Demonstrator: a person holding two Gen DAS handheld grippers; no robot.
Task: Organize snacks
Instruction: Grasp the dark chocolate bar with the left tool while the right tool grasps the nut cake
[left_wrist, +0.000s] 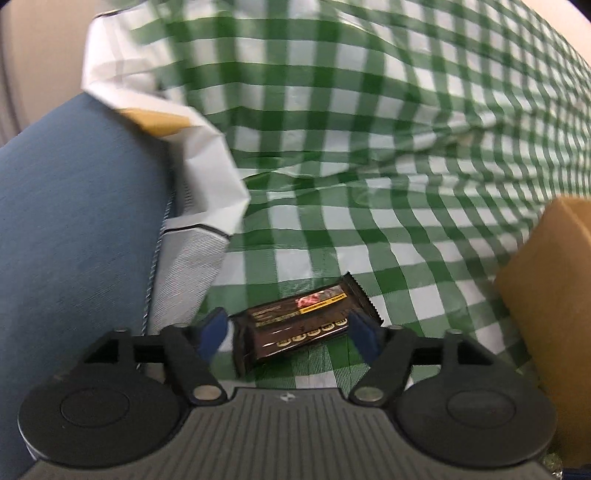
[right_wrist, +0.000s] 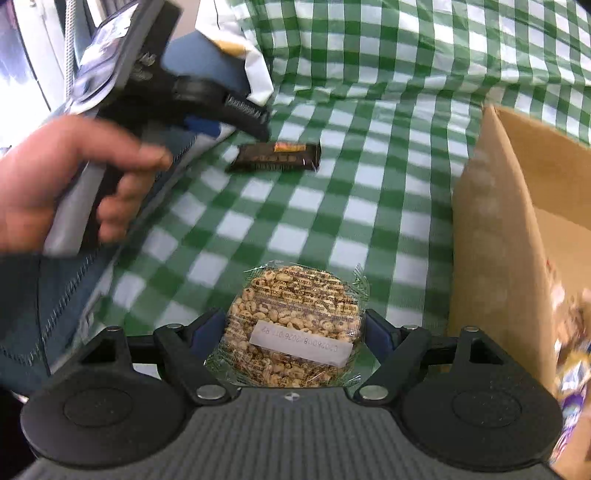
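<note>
A dark brown snack bar (left_wrist: 303, 325) lies on the green checked cloth (left_wrist: 369, 147), between the fingers of my left gripper (left_wrist: 290, 328), whose jaws stand wide and apart from it. The bar also shows in the right wrist view (right_wrist: 277, 157), with the left gripper (right_wrist: 221, 118) just above its left end. My right gripper (right_wrist: 288, 332) has its jaws around a round puffed-grain cake in clear wrap (right_wrist: 291, 332); the pads touch its sides.
A cardboard box (right_wrist: 509, 240) stands at the right, with colourful packets inside; it also shows in the left wrist view (left_wrist: 546, 295). A blue fabric bag (left_wrist: 74, 221) and a white wrapper (left_wrist: 155, 92) lie at the left.
</note>
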